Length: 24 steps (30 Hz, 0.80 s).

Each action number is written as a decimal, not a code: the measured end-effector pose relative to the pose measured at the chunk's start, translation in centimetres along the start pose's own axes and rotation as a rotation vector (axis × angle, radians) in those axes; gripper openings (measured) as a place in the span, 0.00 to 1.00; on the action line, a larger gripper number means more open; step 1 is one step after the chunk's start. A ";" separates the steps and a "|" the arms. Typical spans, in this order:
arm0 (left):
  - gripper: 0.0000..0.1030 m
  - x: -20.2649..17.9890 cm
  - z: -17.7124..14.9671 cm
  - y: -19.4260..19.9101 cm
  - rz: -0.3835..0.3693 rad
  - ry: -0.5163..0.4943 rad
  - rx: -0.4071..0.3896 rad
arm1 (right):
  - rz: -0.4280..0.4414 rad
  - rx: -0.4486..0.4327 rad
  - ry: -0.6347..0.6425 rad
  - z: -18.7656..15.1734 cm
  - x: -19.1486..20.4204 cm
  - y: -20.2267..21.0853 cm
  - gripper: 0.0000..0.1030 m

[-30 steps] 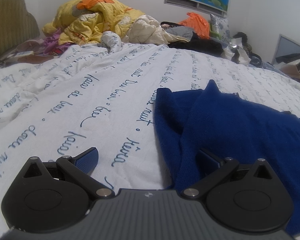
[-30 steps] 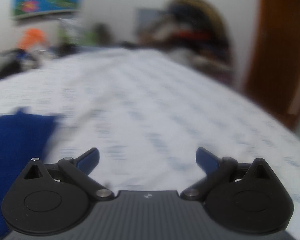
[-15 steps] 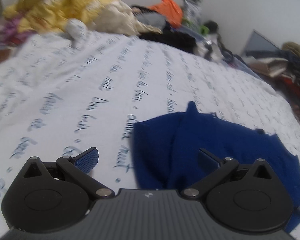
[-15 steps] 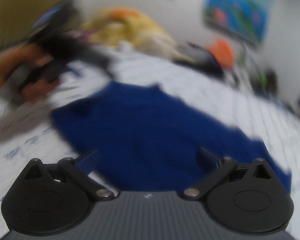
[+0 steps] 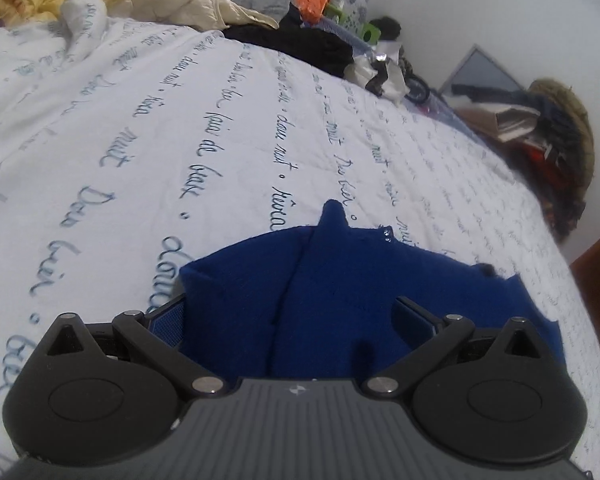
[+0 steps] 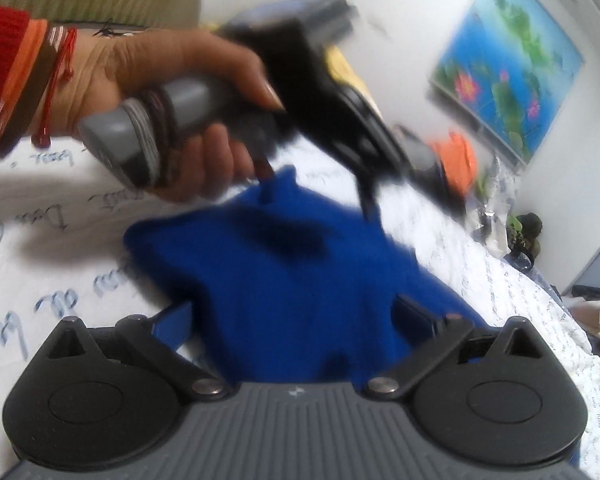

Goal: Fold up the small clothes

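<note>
A small dark blue knit garment (image 5: 340,280) lies partly folded on the white bedsheet with blue script (image 5: 180,120). My left gripper (image 5: 290,314) is open just above its near edge, fingers apart with cloth between them but not pinched. In the right wrist view the garment (image 6: 300,280) fills the middle, and my right gripper (image 6: 292,316) is open over its near edge. The left gripper (image 6: 364,200), held by a hand, hovers blurred over the garment's far side.
A pile of yellow, cream, black and orange clothes (image 5: 204,4) lies at the far edge of the bed. More clutter and a dark coat (image 5: 556,136) stand at the right. A lotus picture (image 6: 508,60) hangs on the wall.
Both grippers have swung over the blue garment. The right one turned from the bare sheet to face the garment and the left hand. The left one moved right and closer. Both stay open.
</note>
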<state>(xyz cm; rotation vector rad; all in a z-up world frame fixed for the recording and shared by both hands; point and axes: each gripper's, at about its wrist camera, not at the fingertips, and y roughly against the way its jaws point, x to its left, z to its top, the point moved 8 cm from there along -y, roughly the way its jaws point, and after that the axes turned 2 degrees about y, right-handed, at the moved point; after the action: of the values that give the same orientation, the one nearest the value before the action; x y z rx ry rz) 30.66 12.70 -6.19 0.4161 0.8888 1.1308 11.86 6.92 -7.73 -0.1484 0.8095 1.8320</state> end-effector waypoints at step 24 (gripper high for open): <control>0.08 -13.2 3.3 4.1 0.207 -0.227 -0.153 | -0.036 -0.149 -0.219 -0.9 -7.5 6.6 0.11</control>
<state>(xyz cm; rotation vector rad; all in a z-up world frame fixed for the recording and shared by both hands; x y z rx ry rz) 28.89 2.87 3.85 0.5071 0.5657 1.3028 9.02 -0.78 -1.98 -0.0555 0.5155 1.8366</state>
